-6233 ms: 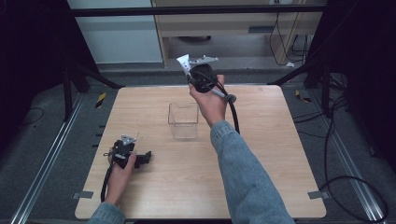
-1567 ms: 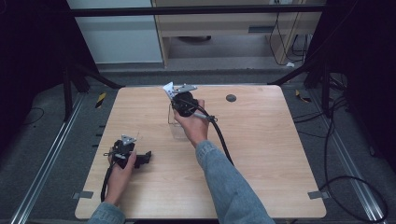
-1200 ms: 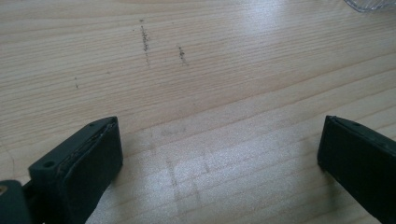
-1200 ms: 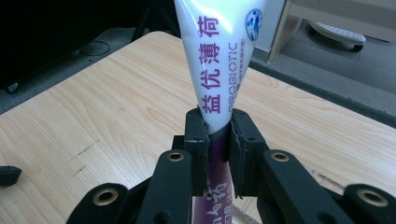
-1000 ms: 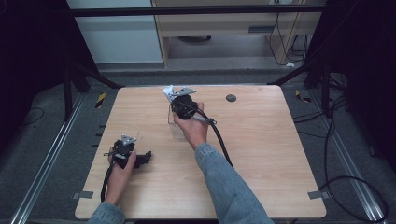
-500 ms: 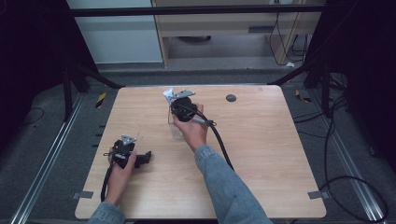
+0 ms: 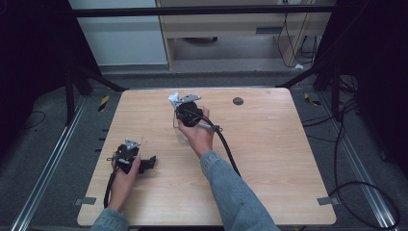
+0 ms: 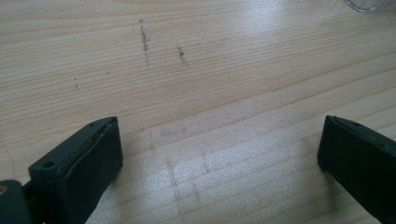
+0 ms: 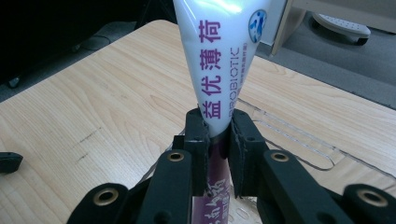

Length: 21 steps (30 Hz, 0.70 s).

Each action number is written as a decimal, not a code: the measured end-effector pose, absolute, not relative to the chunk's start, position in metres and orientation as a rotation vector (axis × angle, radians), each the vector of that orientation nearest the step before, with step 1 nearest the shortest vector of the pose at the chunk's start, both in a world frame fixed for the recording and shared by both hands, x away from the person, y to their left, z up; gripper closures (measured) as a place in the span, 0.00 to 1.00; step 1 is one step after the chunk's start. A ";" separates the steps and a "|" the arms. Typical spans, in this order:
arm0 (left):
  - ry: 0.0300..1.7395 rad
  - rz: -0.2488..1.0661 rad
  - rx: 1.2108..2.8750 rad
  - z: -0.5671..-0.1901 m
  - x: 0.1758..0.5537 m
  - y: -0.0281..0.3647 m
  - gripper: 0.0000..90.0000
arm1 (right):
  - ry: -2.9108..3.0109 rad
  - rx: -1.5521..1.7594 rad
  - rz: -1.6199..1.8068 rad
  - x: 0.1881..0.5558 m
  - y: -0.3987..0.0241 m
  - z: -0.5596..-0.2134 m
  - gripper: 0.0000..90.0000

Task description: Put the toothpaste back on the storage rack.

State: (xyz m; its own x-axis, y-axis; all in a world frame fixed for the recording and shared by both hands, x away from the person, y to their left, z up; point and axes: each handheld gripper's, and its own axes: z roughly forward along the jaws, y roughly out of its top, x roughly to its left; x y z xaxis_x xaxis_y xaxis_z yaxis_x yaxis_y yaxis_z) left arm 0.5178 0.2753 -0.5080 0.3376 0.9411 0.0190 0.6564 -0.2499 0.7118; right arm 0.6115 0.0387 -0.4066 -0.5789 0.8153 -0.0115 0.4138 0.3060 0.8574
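My right gripper (image 9: 218, 123) is shut on a white tube (image 9: 224, 60) with purple print; the pads pinch it near its flat crimped end, which fans out beyond them. In the high view, that gripper (image 7: 179, 102) and the tube (image 7: 173, 97) hover above a clear open box (image 7: 185, 134) at the table's middle. The box rim (image 9: 299, 144) lies just below and beyond the jaws. At the table's front left, my left gripper (image 7: 148, 161) rests low, open. Its fingers (image 8: 93, 158) stand wide apart over bare wood with nothing between them (image 8: 219, 154).
A small dark round thing (image 7: 237, 101) lies on the table near the far edge, to the right of the box. The wooden table (image 7: 288, 159) is bare on its right half. A corner of the clear box (image 8: 369, 3) shows in the left gripper view.
Since the oldest frame my right hand brought the tube from the far edge back over the clear box, uncovering the dark round thing. Over the last second nothing has visibly moved.
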 end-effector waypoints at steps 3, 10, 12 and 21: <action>1.394 0.605 1.998 -0.508 0.518 0.275 0.00 | 2.130 1.096 1.198 0.611 0.039 -0.407 0.88; 1.394 0.605 1.999 -0.508 0.518 0.275 0.00 | 2.129 1.099 1.197 0.612 0.039 -0.407 0.88; 1.394 0.605 2.000 -0.508 0.518 0.275 0.00 | 2.127 1.099 1.198 0.612 0.039 -0.407 0.88; 1.394 0.605 2.000 -0.508 0.518 0.275 0.00 | 2.126 1.103 1.199 0.613 0.039 -0.407 0.88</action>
